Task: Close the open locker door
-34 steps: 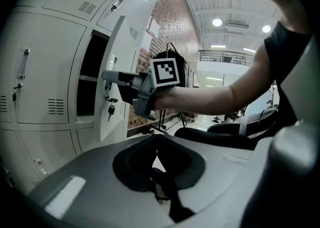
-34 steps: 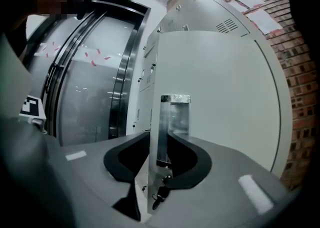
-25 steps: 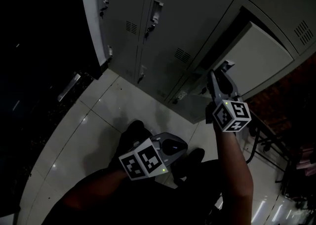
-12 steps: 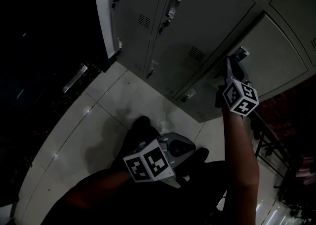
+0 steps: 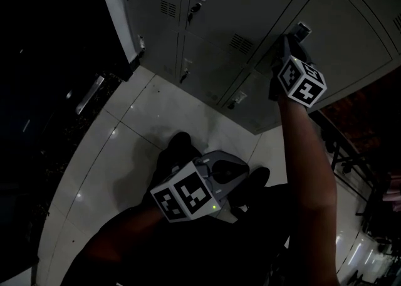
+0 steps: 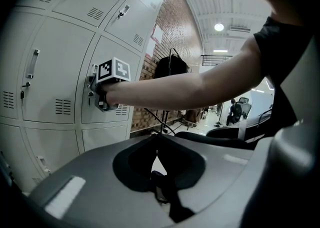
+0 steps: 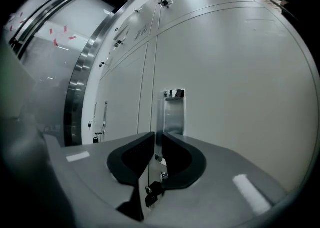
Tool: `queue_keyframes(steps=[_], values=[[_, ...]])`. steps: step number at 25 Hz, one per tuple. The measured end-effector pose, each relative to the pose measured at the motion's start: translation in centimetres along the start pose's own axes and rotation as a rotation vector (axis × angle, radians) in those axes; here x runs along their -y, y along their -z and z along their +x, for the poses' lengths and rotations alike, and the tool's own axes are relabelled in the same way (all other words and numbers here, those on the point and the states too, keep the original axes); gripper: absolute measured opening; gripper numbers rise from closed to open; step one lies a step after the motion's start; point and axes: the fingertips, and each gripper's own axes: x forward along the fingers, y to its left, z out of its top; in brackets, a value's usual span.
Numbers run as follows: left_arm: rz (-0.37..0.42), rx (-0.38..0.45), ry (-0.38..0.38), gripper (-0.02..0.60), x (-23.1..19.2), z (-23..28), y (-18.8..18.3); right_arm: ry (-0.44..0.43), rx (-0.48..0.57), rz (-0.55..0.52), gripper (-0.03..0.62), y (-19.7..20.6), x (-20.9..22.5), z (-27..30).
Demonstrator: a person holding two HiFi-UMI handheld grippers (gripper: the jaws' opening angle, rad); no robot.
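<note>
Far left, a chrome door frame (image 7: 82, 82) is running up beside the locker bank (image 5: 219, 21), w/ only dark space showing past it in the head view. The bank is standing on pale floor tiles (image 5: 125, 147), its left end next to that frame.

L gripper (image 6: 157, 139) is hanging low over the floor in front of the bank. It's just above the person's dark shoes (image 5: 178, 150) and well apart from every door. Its jaws are sitting together, pads meeting at the tips, nothing btwn them.

Moving right, the person's right arm (image 5: 307, 172) is reaching up & fwd to the bank's right end. R gripper (image 7: 158, 134) is pointing straight at the locker door (image 5: 351, 27), w/ its tips right up at the lower part of the door's chrome handle (image 7: 173, 112). Its jaws are closing, w/ only a thin slit showing btwn the pads. I'm not making out anything clamped in that slit; the handle plate is showing above & behind the tips.

The locker door is sitting in the bank's right-end column, w/ other doors above & below it. It's lying flush, or v. nearly flush, w/ its neighbours; can't tell whether the latch is holding.

Right of the bank, a brick wall (image 6: 172, 7) is carrying on, w/ a black stand (image 6: 172, 67) standing just beside it.
</note>
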Motion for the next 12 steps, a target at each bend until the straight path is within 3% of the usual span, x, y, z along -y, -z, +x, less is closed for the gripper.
queue_keyframes(steps=[6, 12], values=[[-0.002, 0.002, 0.0, 0.012, 0.0, -0.1, 0.1, 0.019, -0.016, -0.031, 0.051, 0.0, -0.2, -0.2], [-0.001, 0.0, 0.001, 0.012, 0.0, -0.1, 0.2, 0.067, -0.092, -0.132, 0.052, 1.3, -0.3, -0.7]])
